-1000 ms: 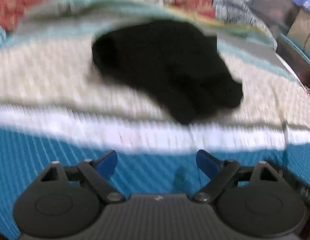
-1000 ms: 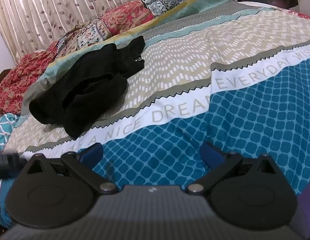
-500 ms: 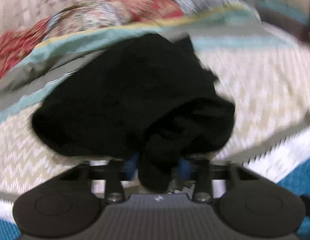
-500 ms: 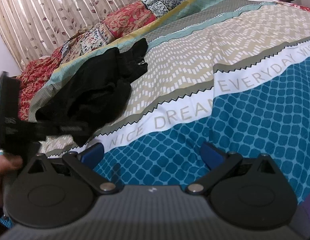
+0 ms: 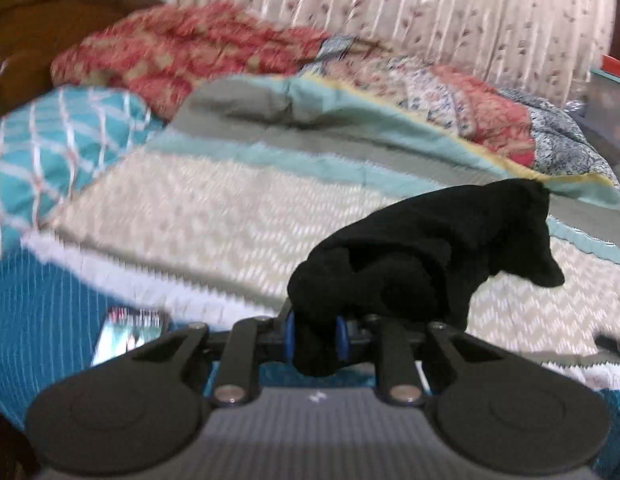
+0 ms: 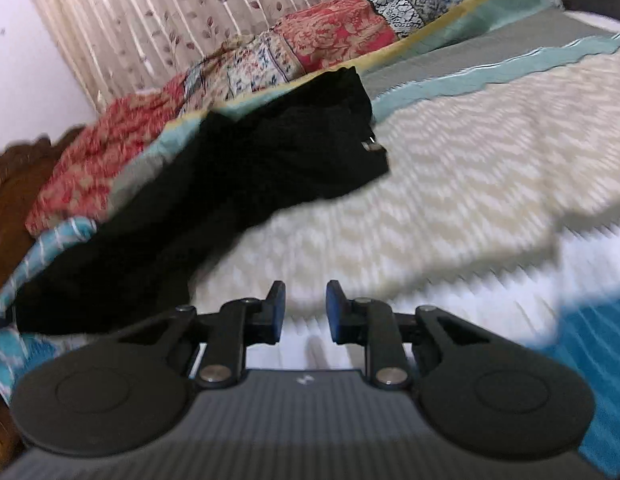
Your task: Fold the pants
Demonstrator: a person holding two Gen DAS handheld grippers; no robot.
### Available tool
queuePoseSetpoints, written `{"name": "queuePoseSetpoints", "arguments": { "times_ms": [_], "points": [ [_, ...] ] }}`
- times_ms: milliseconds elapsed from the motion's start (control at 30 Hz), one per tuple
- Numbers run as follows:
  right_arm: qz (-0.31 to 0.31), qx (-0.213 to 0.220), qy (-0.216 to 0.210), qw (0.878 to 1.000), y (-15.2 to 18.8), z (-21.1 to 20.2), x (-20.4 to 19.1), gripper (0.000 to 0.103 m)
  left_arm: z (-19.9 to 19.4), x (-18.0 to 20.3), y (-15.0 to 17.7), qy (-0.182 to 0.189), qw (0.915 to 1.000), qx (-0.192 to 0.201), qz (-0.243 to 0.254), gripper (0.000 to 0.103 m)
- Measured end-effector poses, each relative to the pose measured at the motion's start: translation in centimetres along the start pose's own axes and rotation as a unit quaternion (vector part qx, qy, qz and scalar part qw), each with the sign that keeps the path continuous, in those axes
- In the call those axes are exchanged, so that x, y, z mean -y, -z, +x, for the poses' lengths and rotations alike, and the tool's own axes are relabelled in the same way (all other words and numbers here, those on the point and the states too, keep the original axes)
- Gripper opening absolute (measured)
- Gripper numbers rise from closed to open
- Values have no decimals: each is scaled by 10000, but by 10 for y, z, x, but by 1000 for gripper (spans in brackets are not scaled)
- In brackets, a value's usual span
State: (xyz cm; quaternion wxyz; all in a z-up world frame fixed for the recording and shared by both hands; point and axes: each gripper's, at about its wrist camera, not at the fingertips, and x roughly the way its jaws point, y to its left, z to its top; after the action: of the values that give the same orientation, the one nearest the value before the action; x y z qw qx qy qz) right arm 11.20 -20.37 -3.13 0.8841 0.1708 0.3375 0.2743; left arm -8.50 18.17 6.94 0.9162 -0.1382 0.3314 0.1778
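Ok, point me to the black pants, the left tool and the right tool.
Crumpled black fabric pants (image 6: 270,168): right wrist view, middle of the spread cloth.
Left tool (image 5: 313,336): left wrist view, between blue pads pinching pants.
Right tool (image 6: 306,312): right wrist view, empty gap between closing pads.

A bed (image 6: 489,168) with a patterned bedspread stands before a pleated, leaf-printed curtain (image 6: 150,12) (a pale wall (image 6: 26,60) beside it).

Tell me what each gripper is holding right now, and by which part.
Left gripper: closing on a bunched end of the black pants; which part is unclear. Right gripper: closing, nothing between its jaws.
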Motion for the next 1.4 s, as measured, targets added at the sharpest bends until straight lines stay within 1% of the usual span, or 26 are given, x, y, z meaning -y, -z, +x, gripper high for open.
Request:
{"name": "queuePoseSetpoints", "arguments": {
  "times_ms": [33, 100, 133, 200, 300, 367, 400, 433, 467, 500, 533, 567, 633, 700, 733, 800, 867, 933, 1000, 1067, 1167, 1233, 1267, 1300, 1333, 1400],
  "points": [
    [125, -2, -23, 9999, -10, 11, 3, 29, 4, 0, -1, 52, 9999, -71, -64, 18],
    [493, -54, 134, 9987, -31, 39, 12, 43, 2, 4, 11, 110, 9998, -110, -80, 18],
    [724, -107, 154, 9972, -41, 54, 18, 46, 2, 6, 10, 121, 9999, -92, -24, 18],
    [1231, -149, 174, 9921, -56, 81, 32, 65, -2, 8, 9, 142, 9999, -35, 29, 18],
    [1565, 115, 833, 9841, -71, 110, 46, 70, -3, 2, -2, 150, 9999, 6, -51, 18],
    [1455, 94, 899, 9852, -77, 129, 46, 72, -4, 0, -13, 101, 9999, 28, -117, 18],
    [1261, 88, 960, 9873, -79, 136, 40, 69, -4, -1, -17, 80, 9999, 59, -139, 18],
    [1019, 40, 1129, 9884, -81, 143, 30, 61, -4, -5, -24, 63, 9998, 117, -163, 18],
    [821, -59, 1214, 9892, -83, 148, 21, 32, -4, -6, -29, 35, 9996, 176, -206, 18],
    [772, -291, 1069, 9908, -87, 152, 18, 31, -4, -8, -34, 24, 9994, 229, -241, 18],
    [816, -336, 935, 9917, -89, 148, 15, 31, -5, -10, -41, 15, 9992, 299, -269, 18],
    [770, -248, 756, 9939, -91, 137, 10, 31, -6, -10, -46, 10, 9990, 366, -269, 18],
    [614, 168, 501, 9967, -104, 99, 8, 31, -9, -11, -57, -8, 9983, 520, -248, 18],
    [501, 728, 442, 9951, -121, 47, 16, 29, -13, -11, -67, 33, 9974, 663, -262, 18],
    [420, 1141, 544, 9911, -133, 9, 25, 29, -14, -10, -69, 62, 9972, 702, -255, 18],
    [390, 1737, 835, 9805, -150, -48, 46, 27, -16, -7, -70, 94, 9971, 739, -160, 18],
    [559, 2330, 1297, 9621, -158, -115, 78, 27, -15, -1, -62, 119, 9976, 685, -55, 18],
    [686, 2701, 1838, 9426, -156, -162, 104, 27, -10, 3, -49, 162, 9985, 526, 38, 18],
    [863, 2909, 2450, 9208, -146, -200, 133, 27, -2, 7, -32, 180, 9995, 229, 151, 18],
    [1129, 2927, 2881, 9048, -131, -219, 160, 27, 9, 12, -11, 196, 9990, -184, 346, 19],
    [1349, 2617, 3596, 8854, -105, -221, 191, 27, 18, 21, 16, 142, 9961, -620, 619, 20],
    [1422, 2263, 3886, 8818, -95, -207, 203, 28, 20, 29, 35, -28, 9912, -882, 985, 29],
    [1551, 2071, 3972, 8805, -87, -202, 212, 33, 18, 30, 41, -90, 9899, -904, 1092, 30],
    [1704, 1930, 4065, 8766, -82, -199, 220, 38, 14, 31, 47, -115, 9886, -910, 1196, 36],
    [1929, 1868, 4231, 8654, -77, -196, 225, 41, 7, 29, 50, -86, 9884, -872, 1239, 43],
    [2451, 2174, 4484, 8316, -72, -208, 232, 54, -8, 22, 49, 18, 9909, -723, 1134, 52]
  ]
}}
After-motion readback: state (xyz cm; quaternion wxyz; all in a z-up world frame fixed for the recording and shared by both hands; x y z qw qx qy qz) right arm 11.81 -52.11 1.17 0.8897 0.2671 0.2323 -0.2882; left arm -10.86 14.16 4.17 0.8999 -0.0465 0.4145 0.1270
